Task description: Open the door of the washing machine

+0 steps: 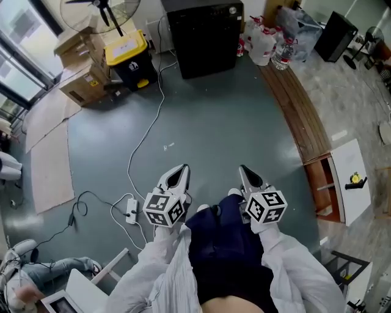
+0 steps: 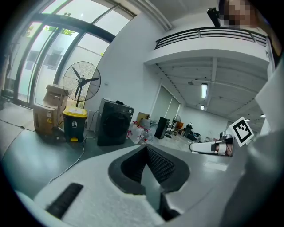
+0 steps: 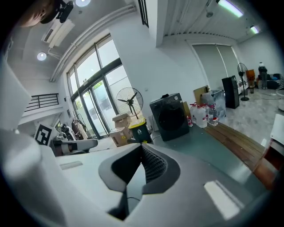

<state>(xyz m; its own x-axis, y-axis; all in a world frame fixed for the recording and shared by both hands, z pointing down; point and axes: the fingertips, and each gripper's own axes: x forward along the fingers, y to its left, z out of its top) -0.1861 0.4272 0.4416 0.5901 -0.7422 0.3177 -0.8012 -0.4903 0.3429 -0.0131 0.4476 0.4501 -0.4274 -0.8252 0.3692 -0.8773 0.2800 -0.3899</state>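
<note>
One left tool, one right tool, one washing machine, one yellow-lidded bin, one fan.

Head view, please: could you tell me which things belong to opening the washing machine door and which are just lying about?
For the job:
washing machine, standing across the floor
left gripper, shut and empty
right gripper, shut and empty

Just lying about:
yellow-lidded bin
cardboard boxes
fan
water bottles
power strip
</note>
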